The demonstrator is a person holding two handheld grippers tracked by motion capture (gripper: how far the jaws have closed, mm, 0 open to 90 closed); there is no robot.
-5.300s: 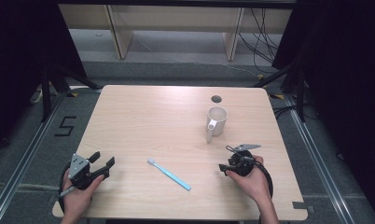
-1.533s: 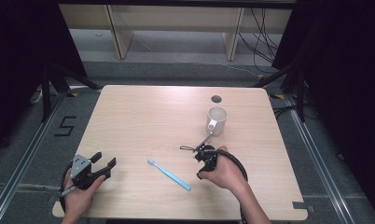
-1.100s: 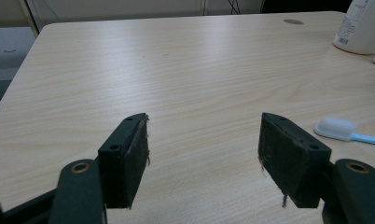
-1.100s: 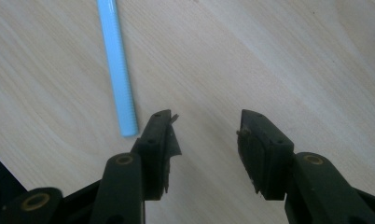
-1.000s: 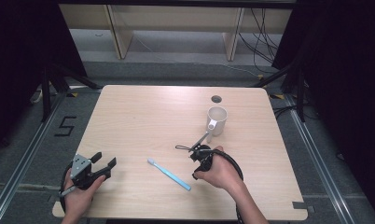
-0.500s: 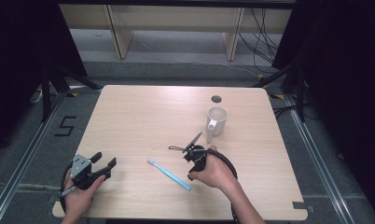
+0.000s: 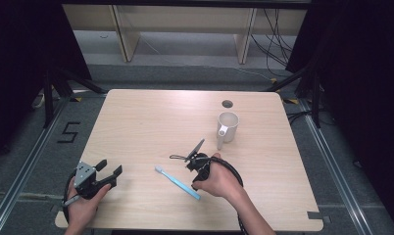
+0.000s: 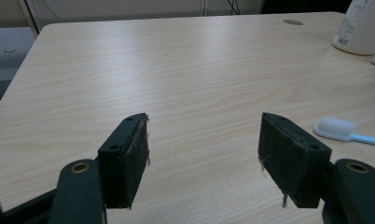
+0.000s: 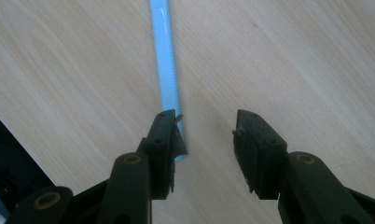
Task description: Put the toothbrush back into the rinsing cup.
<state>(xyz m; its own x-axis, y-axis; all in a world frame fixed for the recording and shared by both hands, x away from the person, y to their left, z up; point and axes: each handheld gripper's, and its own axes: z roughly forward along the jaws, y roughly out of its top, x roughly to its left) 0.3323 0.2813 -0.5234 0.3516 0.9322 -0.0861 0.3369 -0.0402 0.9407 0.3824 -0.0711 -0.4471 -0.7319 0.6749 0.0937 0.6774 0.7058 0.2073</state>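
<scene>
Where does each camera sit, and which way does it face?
High view: above the person's table edge, looking forward and down on the table; both forearms, left gripper, right gripper.
Left gripper view: low, looking level across the tabletop between its open jaws.
Right gripper view: looking steeply down; its jaws, just closing, stand apart at the handle end, none between them.
Shared: all show the blue toothbrush; high and left views the mug.

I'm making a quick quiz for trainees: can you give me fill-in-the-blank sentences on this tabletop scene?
1. The light blue plastic toothbrush lies on the pale ____ table.
2. The white ceramic mug stands ____.
3. The left gripper has its jaws ____.
4. The right gripper is above the toothbrush's ____ end.

Missing words: wooden; upright; open; handle
</scene>
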